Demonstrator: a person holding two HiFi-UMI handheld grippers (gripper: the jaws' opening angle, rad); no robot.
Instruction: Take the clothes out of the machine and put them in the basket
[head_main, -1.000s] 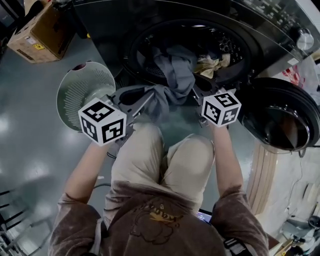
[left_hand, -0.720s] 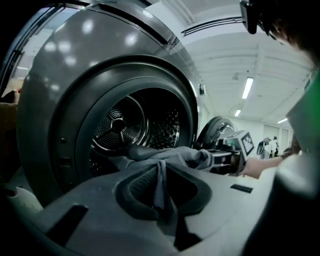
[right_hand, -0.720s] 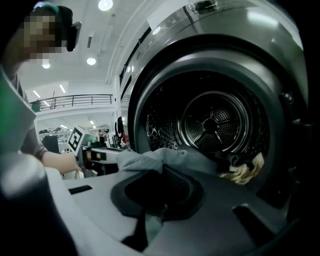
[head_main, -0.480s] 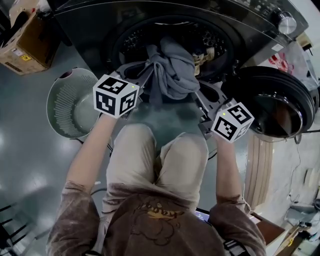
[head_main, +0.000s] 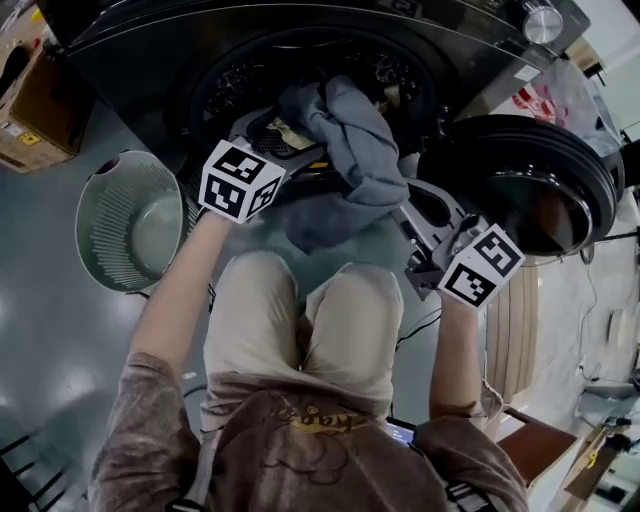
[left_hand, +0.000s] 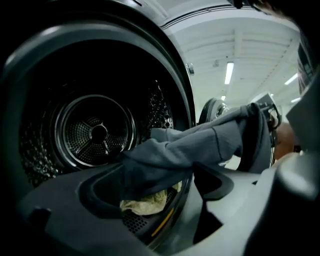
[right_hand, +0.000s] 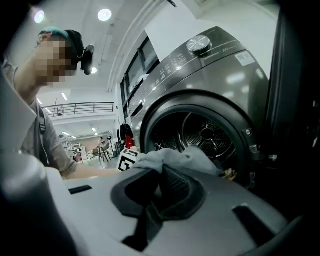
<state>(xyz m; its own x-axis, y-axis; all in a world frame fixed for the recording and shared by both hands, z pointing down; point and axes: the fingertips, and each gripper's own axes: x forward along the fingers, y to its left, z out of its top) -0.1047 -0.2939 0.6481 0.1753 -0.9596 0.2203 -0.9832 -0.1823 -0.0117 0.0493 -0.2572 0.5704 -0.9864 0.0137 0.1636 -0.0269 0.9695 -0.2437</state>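
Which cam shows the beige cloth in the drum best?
Left gripper view: the beige cloth lies crumpled at the lip of the drum, under the grey garment. Head view shows only a sliver beside that garment; right gripper view, a small scrap.

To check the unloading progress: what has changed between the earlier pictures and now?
The left gripper moved towards the dark washing machine's drum and its jaws are opening, letting go of the grey cloth garment that lies between them. The right gripper drew back towards the person, shut on the garment. The round green plastic basket stays empty; the machine door stays open.
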